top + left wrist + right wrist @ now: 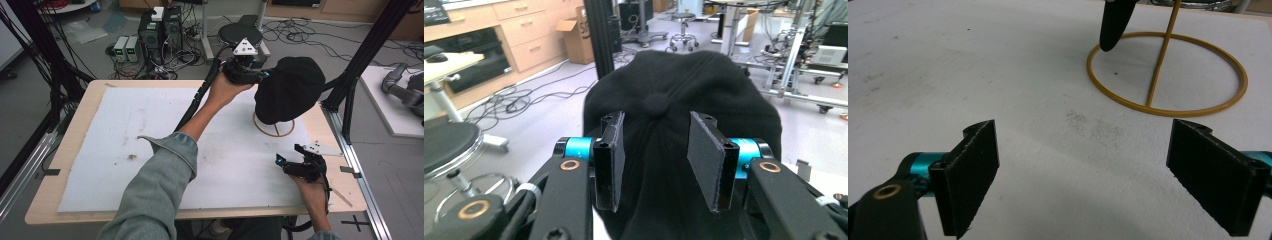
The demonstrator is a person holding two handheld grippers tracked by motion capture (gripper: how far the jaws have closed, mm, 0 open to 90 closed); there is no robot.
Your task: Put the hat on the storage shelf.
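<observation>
A black cap (290,89) sits on a yellow wire stand (274,131) at the back right of the table. My left gripper (261,76) is raised against the cap's left side. In the left gripper view it (659,160) is open, one jaw on each side of the cap's crown (674,80), just below the top button (655,104). My right gripper (289,154) rests low near the front right edge. It (1098,180) is wide open over the mat with nothing between its jaws. Ahead of it are the stand's ring base (1168,107) and the cap's hanging brim tip (1115,22).
A white mat (125,140) covers most of the wooden table (65,150). Black frame posts (350,85) stand at the table's right edge, close behind the cap. A stool (240,32), computers (160,30) and cables lie on the floor beyond the far edge.
</observation>
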